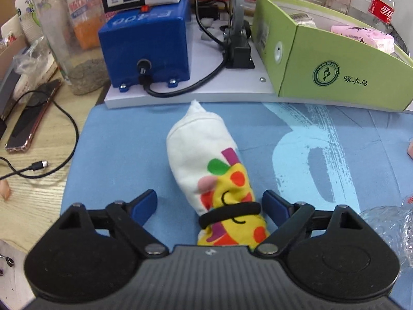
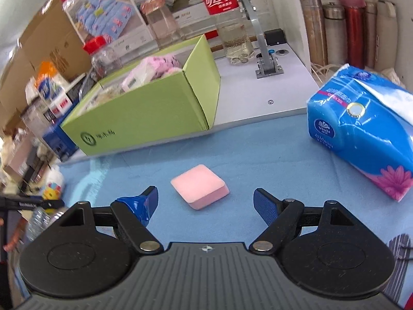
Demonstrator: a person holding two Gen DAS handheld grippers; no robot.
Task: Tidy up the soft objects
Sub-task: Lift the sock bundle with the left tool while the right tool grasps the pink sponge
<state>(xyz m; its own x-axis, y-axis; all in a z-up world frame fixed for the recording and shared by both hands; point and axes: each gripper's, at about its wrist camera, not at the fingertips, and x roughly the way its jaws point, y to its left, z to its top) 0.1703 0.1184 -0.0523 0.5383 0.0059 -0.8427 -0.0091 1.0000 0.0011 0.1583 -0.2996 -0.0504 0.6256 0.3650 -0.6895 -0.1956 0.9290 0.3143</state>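
- Left gripper [image 1: 209, 206]: jaws spread wide, blue pads on either side of a rolled sock [image 1: 206, 165]; neither pad presses on it, though the right pad stands very close to its yellow end.
- Rolled sock: white at the far end, yellow with orange dots and a drawn smile at the near end, bound by a black band [image 1: 229, 213]; it lies on the blue mat [image 1: 124, 149], pointing away from the left gripper, its near end running under the gripper body.
- Right gripper [image 2: 205, 201]: jaws likewise wide and holding nothing; a pink sponge [image 2: 200, 190] lies flat on the mat just ahead, between the lines of the two pads, touching neither.
- Green box [image 2: 144, 113]: open-topped, standing on a white board [image 2: 258, 95] at the far edge of the mat; pink soft items [image 2: 157, 64] rest inside it.
- Blue tissue pack [image 2: 361, 129]: lies on the mat to the right of the sponge, well apart from it.
- Blue machine [image 1: 147, 49]: on the white board left of the green box, a black cable plugged into its front.
- Table [image 1: 33, 196]: wood-grain surface left of the mat, carrying a phone [image 1: 28, 124] and a loose black cable [image 1: 38, 165].
- Cola bottles: one behind the green box in each view [image 2: 224, 13].
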